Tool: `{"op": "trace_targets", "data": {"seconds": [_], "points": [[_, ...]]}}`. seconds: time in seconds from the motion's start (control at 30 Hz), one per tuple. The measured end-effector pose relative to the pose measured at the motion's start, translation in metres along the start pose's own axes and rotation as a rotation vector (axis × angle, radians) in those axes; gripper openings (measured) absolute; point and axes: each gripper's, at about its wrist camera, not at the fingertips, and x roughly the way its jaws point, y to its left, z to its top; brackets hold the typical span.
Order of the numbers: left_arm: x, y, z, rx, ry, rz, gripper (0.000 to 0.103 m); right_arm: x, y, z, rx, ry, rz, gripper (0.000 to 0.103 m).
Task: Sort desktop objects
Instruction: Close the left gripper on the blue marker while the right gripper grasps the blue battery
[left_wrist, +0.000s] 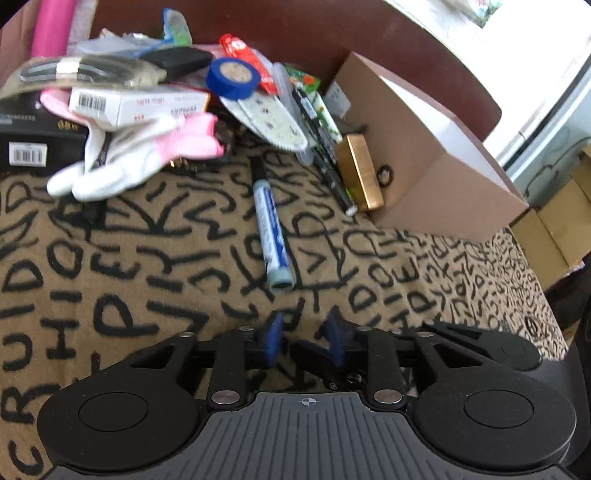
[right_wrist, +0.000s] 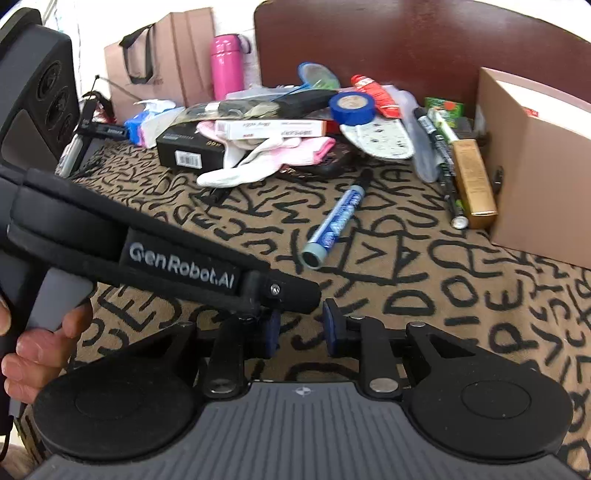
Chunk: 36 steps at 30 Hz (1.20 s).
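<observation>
A blue-and-white marker (left_wrist: 271, 225) lies alone on the letter-patterned cloth (left_wrist: 129, 258), just ahead of my left gripper (left_wrist: 306, 338), which is open and empty. It also shows in the right wrist view (right_wrist: 338, 219). My right gripper (right_wrist: 301, 330) is open and empty, low over the cloth; the left gripper's body (right_wrist: 177, 262) crosses in front of it at left. Behind lies a pile: blue tape roll (left_wrist: 232, 77), pink-and-white gloves (left_wrist: 147, 155), white carton (left_wrist: 136, 103), black box (left_wrist: 33, 144), gold box (left_wrist: 364, 171), black pens (left_wrist: 325, 147).
An open cardboard box (left_wrist: 436, 147) stands at the right, also in the right wrist view (right_wrist: 539, 155). A dark red chair back (right_wrist: 406, 40) rises behind the pile. A pink bottle (right_wrist: 226, 66), paper bag (right_wrist: 162, 55) and black speaker (right_wrist: 37, 96) stand at the far left.
</observation>
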Motion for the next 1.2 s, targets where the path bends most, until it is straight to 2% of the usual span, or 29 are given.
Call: {"op": "trace_targets", "data": {"seconds": [0.07,0.17,0.3,0.43,0.47,0.5,0.53,0.57,0.63,0.73,0.83,0.87,1.03,1.2], "points": [[-0.002,0.000,0.009,0.009,-0.030,0.020,0.059,0.002,-0.002,0.004,-0.004,-0.018,-0.020,0.037],[0.000,0.004,0.026,0.022,-0.071,0.066,0.064,0.008,-0.001,0.014,-0.007,-0.044,-0.041,0.042],[0.014,0.013,0.050,0.012,-0.045,0.067,0.067,0.027,0.004,0.026,0.004,-0.056,-0.036,0.044],[0.036,0.017,0.061,0.008,0.011,0.072,0.065,0.049,0.003,0.031,0.024,-0.043,-0.062,0.044],[0.039,0.016,0.061,0.016,0.018,0.075,0.065,0.050,0.001,0.031,0.029,-0.045,-0.064,0.042],[0.041,0.015,0.062,0.023,0.017,0.078,0.064,0.049,-0.001,0.031,0.031,-0.045,-0.068,0.034],[0.042,0.014,0.062,0.029,0.014,0.077,0.059,0.047,-0.003,0.030,0.027,-0.041,-0.074,0.029],[0.044,0.013,0.063,0.027,0.016,0.073,0.049,0.046,-0.007,0.030,0.027,-0.034,-0.082,0.022],[0.049,0.013,0.063,0.011,0.038,0.049,0.020,0.041,-0.014,0.029,0.041,-0.019,-0.087,0.019],[0.052,0.007,0.060,0.023,0.054,0.030,0.020,0.036,-0.018,0.026,0.038,-0.002,-0.095,0.018],[0.056,0.003,0.061,0.019,0.049,0.037,0.042,0.038,-0.019,0.030,0.047,-0.010,-0.099,0.019],[0.057,0.003,0.061,0.005,0.046,0.036,0.044,0.039,-0.019,0.032,0.049,-0.010,-0.100,0.020],[0.061,0.005,0.066,-0.033,0.042,0.037,0.046,0.047,-0.019,0.037,0.050,-0.011,-0.105,0.022],[0.066,-0.002,0.065,-0.008,0.031,0.071,0.046,0.050,-0.018,0.036,0.058,-0.014,-0.109,0.024]]}}
